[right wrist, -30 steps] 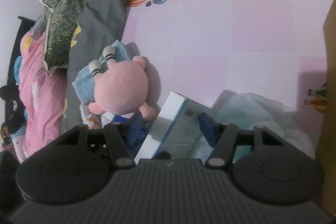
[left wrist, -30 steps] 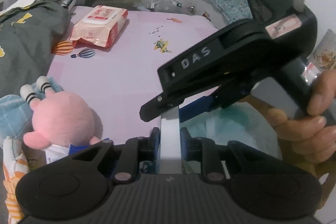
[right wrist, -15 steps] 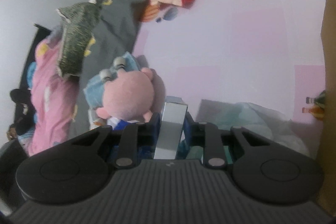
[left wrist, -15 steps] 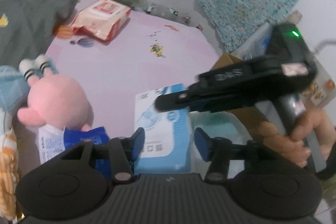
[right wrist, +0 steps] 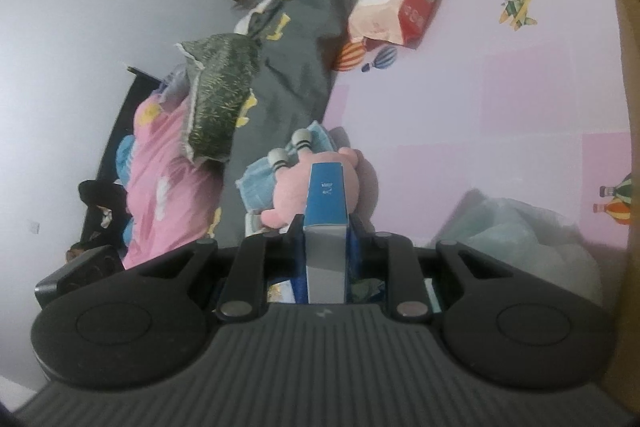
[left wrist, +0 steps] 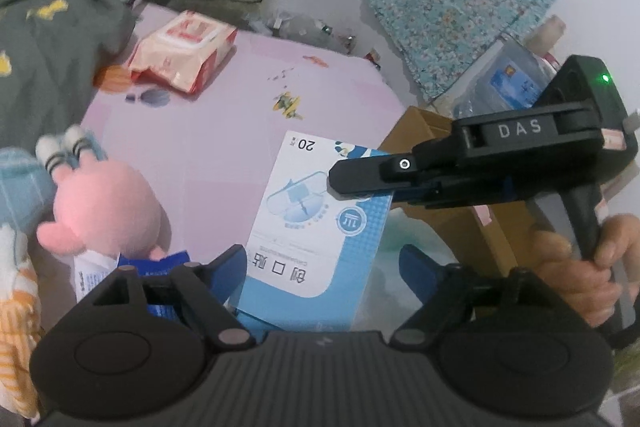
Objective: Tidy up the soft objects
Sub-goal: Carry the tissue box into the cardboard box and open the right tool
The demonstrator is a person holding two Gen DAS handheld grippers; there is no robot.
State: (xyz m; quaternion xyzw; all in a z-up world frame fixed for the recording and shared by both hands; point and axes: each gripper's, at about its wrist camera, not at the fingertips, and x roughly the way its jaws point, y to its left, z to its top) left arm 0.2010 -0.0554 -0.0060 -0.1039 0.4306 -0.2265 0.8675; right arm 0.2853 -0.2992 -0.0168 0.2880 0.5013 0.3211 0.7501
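Right gripper (left wrist: 360, 183), jaws just closed, clamps the blue-and-white box (left wrist: 316, 227) at centre frame; left gripper (left wrist: 324, 271), jaws just opened, straddles its lower end without pressing. Advisable: keep the clamp firm and draw the left clear. Pink plush (left wrist: 100, 211) lies lower left on the pink bed sheet (left wrist: 208, 131).

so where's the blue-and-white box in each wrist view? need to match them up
Left wrist: the box is at lower centre, its printed face up, between the open left gripper fingers, clamped at its far edge by the right gripper.
Right wrist: the box is at centre, edge-on between the closed fingers.
Shared landmark: the pink plush toy, just left of the box in both views.
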